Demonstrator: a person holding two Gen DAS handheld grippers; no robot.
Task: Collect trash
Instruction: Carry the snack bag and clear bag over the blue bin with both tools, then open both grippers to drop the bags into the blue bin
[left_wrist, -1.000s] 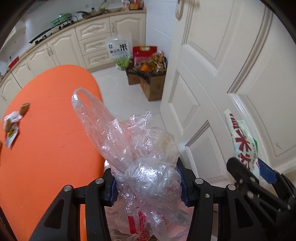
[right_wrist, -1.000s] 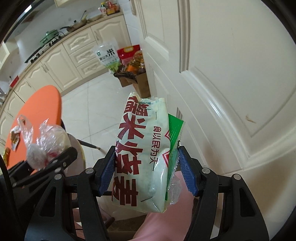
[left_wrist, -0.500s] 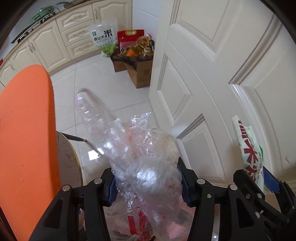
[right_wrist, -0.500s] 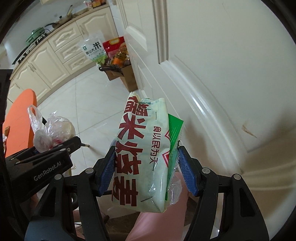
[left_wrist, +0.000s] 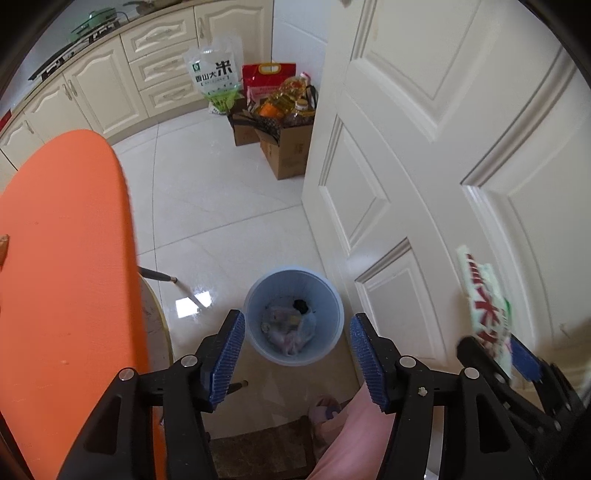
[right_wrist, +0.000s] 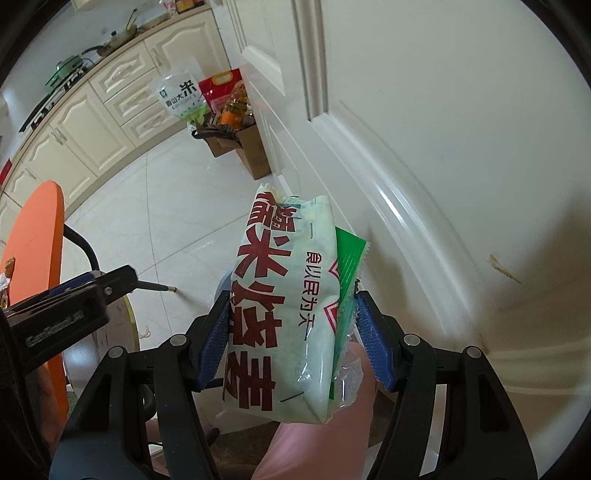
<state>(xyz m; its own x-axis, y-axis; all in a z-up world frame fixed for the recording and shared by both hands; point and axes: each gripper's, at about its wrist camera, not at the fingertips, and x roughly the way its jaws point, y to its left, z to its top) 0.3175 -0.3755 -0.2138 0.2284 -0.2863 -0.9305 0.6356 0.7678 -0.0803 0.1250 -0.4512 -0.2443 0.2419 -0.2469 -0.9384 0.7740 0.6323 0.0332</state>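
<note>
Left tongs (left_wrist: 297, 356) spread, empty, above blue bin (left_wrist: 294, 314) holding trash. Right tongs (right_wrist: 291, 336) pinched snack packet (right_wrist: 286, 306), undeposited. Scraps possibly left on orange bench (left_wrist: 62, 258).

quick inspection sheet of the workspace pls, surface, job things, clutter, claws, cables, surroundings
surface: orange table at left, with a scrap at its left edge; white tiled floor.
job's things: blue bin on the floor by the door, trash inside; red-lettered white wrapper with a green packet beside it.
clutter: cardboard boxes of groceries and a rice bag by the cabinets.
grippers: left claw open and empty, above the bin; right claw shut on the wrapper.
cables: nothing seen.
surroundings: white panelled door, cream cabinets, stove on the counter.
</note>
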